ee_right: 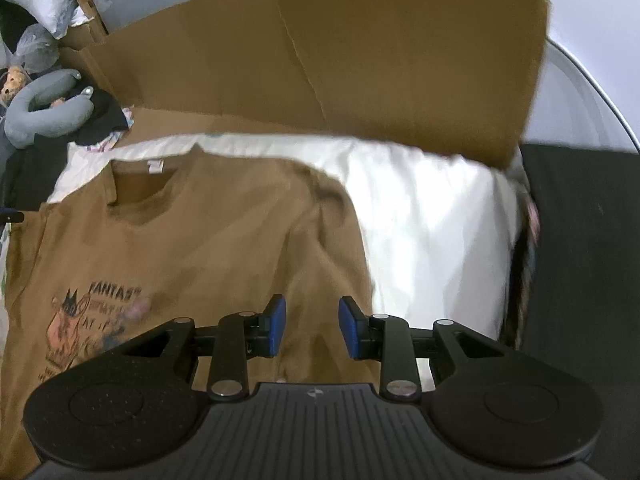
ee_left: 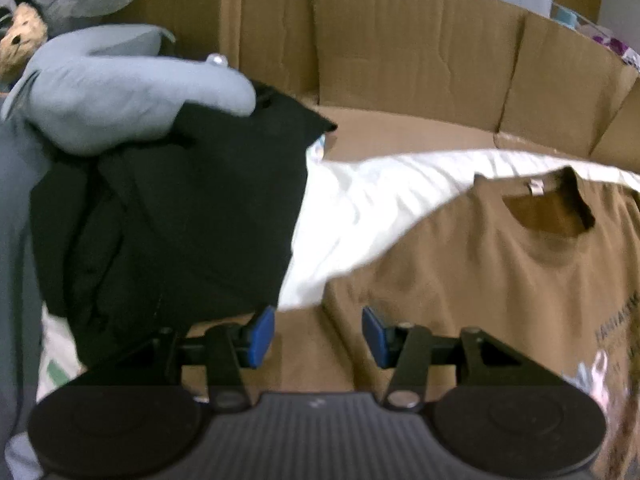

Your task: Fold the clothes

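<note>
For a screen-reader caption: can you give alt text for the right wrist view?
A brown printed T-shirt lies flat, front up, on a white cloth, with the open right gripper hovering above its lower part. Cardboard walls stand behind.

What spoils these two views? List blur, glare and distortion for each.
Left wrist: brown T-shirt and white cloth motion-smeared, cardboard wall bowed by fisheye. Right wrist: white cloth blown out by glare, shirt print soft, corners vignetted black.
</note>
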The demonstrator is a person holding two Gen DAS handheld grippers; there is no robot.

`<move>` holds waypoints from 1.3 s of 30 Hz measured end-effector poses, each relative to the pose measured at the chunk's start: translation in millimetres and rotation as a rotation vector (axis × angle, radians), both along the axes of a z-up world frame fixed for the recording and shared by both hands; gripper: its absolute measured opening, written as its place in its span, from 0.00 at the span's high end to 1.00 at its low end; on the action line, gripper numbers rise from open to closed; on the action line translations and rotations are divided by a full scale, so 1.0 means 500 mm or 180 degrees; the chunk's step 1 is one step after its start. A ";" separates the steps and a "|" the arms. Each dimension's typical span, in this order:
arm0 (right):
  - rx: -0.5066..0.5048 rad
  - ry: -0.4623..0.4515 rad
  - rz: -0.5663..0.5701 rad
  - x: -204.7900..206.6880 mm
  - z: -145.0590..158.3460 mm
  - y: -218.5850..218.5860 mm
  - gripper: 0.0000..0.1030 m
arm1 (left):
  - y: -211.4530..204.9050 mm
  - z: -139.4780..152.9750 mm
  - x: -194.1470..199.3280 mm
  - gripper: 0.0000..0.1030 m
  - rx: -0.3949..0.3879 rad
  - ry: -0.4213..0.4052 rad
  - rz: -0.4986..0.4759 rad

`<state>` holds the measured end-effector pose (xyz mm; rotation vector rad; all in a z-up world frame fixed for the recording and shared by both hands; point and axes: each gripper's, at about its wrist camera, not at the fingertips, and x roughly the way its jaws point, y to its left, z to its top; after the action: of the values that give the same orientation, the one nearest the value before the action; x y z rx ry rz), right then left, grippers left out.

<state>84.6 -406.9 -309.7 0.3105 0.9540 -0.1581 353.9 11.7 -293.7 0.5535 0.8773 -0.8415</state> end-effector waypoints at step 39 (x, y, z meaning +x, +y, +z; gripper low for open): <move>-0.0670 0.0037 -0.0153 0.235 -0.134 -0.027 0.66 | -0.037 -0.093 0.015 0.93 0.0078 -0.0065 -0.0208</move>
<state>202.2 -420.6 -376.8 0.1387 0.9330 -0.3022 361.3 -6.7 -340.4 0.6139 0.8555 -0.8839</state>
